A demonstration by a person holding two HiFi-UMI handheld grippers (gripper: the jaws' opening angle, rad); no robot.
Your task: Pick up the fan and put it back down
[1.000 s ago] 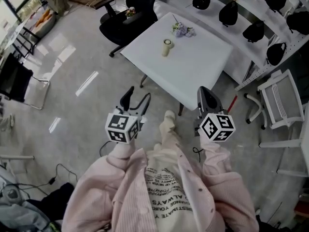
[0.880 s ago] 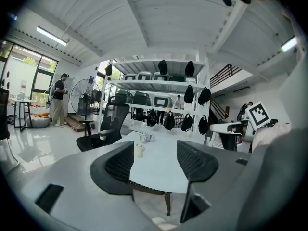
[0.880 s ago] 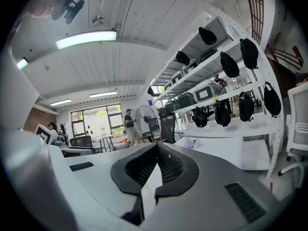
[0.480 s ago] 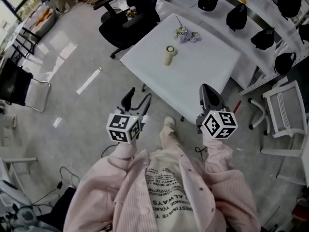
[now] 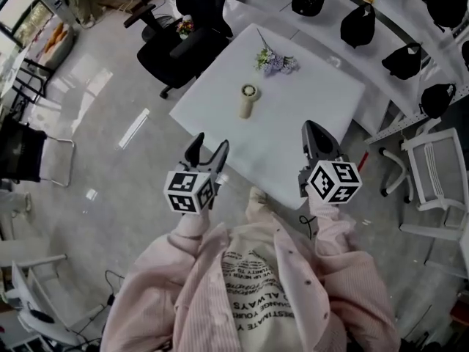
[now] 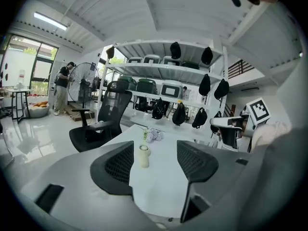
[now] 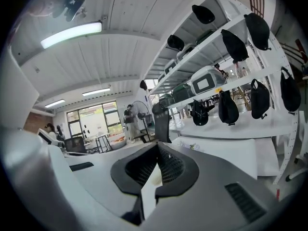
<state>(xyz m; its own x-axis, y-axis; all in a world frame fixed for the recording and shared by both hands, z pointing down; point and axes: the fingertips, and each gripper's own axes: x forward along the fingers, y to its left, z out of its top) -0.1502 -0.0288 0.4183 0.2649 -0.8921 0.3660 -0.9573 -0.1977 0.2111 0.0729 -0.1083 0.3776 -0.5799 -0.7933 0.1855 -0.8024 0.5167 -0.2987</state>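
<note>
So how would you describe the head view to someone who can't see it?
Seen from above, a person in a pink cardigan holds a left tool, jaws apart, and a right tool, jaws together, near the front edge of a white table. A cream fan stands on it untouched, with flowers beyond and a black office chair past the table.

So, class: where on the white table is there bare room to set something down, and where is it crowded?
Bare: the near half of the table, from the fan to the near edge, and all its right side. Crowded only at the far corner, around the flowers.
</note>
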